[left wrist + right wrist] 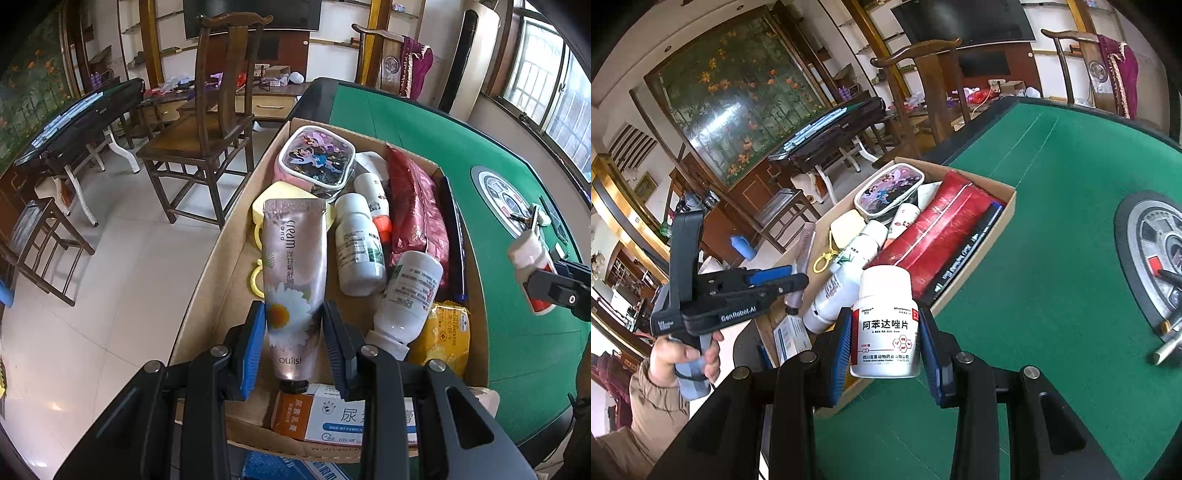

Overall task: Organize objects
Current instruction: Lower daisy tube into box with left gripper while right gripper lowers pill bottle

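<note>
Pinching a pink hand cream tube (293,280) near its cap end, the left gripper (293,332) hangs over an open cardboard box (207,280), its blue fingers (253,347) pressed against both sides of the tube. Beyond the fingers, the left wrist view shows the box contents from above: two white bottles (358,251) lying side by side, a third white bottle (408,295) tipped cap-down to the right of the fingers, a red packet (413,206), a cartoon-printed pouch (317,155) at the far end, a yellow cracker pack (447,332), and an orange and white medicine carton (332,413) just beneath the fingers. That carton and the cracker pack are scarcely visible in the other view.

The right wrist view shows the right gripper (886,343) clamped on an upright white pill bottle (885,325), held over the green tabletop (1034,221) at the box's near edge. Only this view shows the person's hand (683,354) and tan sleeve (650,398) gripping the left tool's handle, to the left of the fingers, and a round metal panel (1145,258) set into the tabletop to their right. From the left wrist view, the pill bottle appears small at the right edge.
</note>
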The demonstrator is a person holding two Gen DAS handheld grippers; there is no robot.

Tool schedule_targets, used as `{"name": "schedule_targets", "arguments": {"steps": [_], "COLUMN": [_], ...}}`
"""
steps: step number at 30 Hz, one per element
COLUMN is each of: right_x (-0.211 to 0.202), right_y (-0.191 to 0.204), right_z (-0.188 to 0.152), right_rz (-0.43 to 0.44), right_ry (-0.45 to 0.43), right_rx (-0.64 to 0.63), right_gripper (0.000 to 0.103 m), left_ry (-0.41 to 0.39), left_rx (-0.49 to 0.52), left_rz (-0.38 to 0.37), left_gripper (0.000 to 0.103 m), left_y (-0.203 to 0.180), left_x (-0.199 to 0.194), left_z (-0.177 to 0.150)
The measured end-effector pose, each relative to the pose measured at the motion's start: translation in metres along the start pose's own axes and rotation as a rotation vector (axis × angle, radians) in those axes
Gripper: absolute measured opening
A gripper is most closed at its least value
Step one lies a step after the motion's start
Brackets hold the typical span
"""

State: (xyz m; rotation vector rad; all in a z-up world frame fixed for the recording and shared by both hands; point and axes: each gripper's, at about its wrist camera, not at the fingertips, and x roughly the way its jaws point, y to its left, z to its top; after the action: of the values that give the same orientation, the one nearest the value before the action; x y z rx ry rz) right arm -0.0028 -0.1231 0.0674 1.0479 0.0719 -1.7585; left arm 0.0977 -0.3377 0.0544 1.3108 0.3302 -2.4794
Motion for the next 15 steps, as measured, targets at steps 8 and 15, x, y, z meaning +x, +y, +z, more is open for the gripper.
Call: {"name": "schedule_targets", "arguments": {"steps": [8,15], "right_x": [0.028,0.046], "right_y": [0.004,0.003], "right_z": [0.011,0.019], "right_rz": [0.015,0.005], "right_ry": [0.035,0.043], "right_rx": [0.020,0.029], "right_gripper": [0.038,0.038], "left_ry": [0.023,0.037], "left_rx": [0.015,0.015], "left_rz": [-0.013,-0.025], "left_gripper": [0.031,0.031], "left_y": [-0.006,-0.008], "left_x": [0.009,0.014], "left_z": [-0.001,-0.003]}}
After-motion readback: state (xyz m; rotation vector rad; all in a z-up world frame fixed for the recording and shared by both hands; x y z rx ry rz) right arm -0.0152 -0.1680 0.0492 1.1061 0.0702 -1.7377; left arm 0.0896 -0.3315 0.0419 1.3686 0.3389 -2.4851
